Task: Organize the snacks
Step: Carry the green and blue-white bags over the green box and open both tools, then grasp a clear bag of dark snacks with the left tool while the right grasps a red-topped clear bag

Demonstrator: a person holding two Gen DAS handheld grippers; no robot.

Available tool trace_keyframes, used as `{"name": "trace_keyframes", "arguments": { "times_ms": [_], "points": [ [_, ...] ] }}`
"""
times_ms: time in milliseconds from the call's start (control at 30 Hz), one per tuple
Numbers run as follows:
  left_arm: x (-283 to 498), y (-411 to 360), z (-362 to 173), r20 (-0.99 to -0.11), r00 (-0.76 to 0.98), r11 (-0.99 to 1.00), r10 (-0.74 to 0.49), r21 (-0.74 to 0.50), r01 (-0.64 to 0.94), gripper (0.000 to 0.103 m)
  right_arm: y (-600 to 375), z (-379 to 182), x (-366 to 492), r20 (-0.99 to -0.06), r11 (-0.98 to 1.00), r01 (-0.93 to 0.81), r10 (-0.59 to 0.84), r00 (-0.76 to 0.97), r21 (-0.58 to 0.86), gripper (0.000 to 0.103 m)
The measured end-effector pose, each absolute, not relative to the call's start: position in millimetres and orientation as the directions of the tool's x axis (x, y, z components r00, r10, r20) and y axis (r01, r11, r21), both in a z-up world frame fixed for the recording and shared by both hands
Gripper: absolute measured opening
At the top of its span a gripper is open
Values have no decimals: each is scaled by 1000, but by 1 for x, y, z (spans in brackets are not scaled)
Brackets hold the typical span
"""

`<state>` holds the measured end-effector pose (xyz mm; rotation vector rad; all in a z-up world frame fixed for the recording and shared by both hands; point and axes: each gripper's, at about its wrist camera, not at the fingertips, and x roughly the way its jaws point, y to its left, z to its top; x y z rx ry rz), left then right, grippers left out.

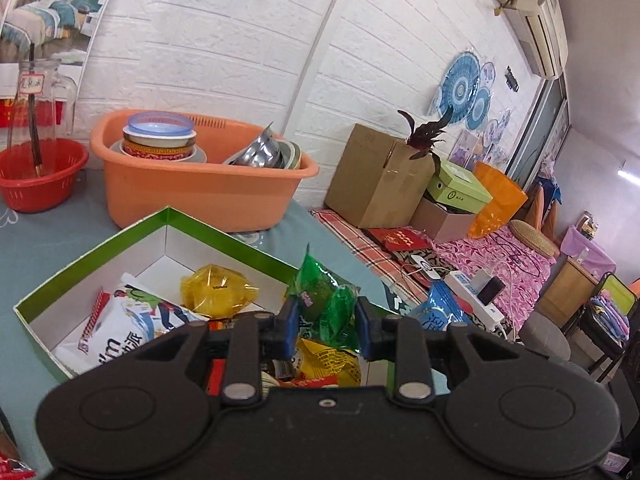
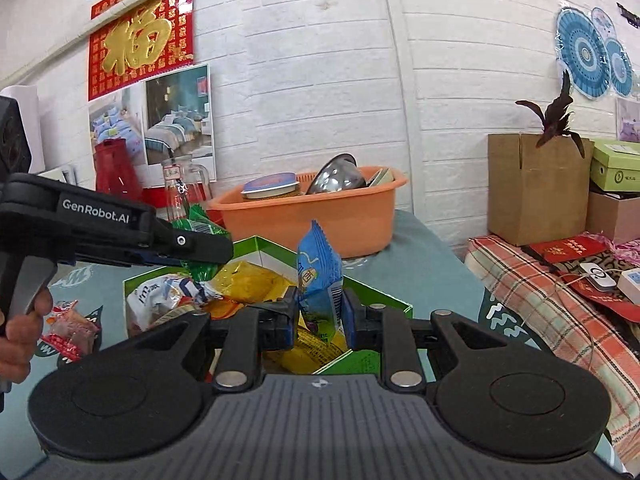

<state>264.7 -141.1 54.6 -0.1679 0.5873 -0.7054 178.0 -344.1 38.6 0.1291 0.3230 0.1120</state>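
Between the left gripper's (image 1: pixel 326 326) pads a green packet (image 1: pixel 326 300) is clamped; the right gripper (image 2: pixel 320 316) pinches a blue packet (image 2: pixel 318 276) upright. Both hang over the green box (image 1: pixel 96 256) holding other snacks. Beyond stands an orange tub (image 1: pixel 200 192) of bowls.

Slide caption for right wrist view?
Right tool holds blue packet above green box; left tool holds green packet.

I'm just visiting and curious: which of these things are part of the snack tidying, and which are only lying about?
Part of the job:
green snack packet in the left gripper
blue snack packet in the right gripper
green box holding snacks
red snack packet on the table

Lying about:
orange basin of bowls
cardboard box
red basket
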Motion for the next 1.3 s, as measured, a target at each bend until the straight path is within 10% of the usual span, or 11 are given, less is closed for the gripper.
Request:
{"name": "trace_keyframes", "arguments": {
  "times_ms": [67,100,133,167,200,1300],
  "points": [
    [270,-143,48,-463,611,765,-642,-329,554,27,-346,32,185,-299,986,-84,123,946,143,45],
    [271,-143,46,-463,619,771,-635,-318,552,54,-346,28,188,-289,987,-86,122,950,136,57],
    [272,-143,44,-466,624,777,-627,-311,548,103,-345,24,192,-289,988,-92,125,949,125,70],
    [272,-142,42,-468,637,789,-612,-307,533,103,-345,19,195,-311,989,-98,129,942,111,98],
    [270,-139,41,-464,654,800,-598,-301,518,103,-344,15,196,-327,990,-96,125,937,102,103],
    [198,42,57,-466,814,925,-348,-309,219,103,-229,54,119,-274,929,-371,359,892,10,103]
  ]
}}
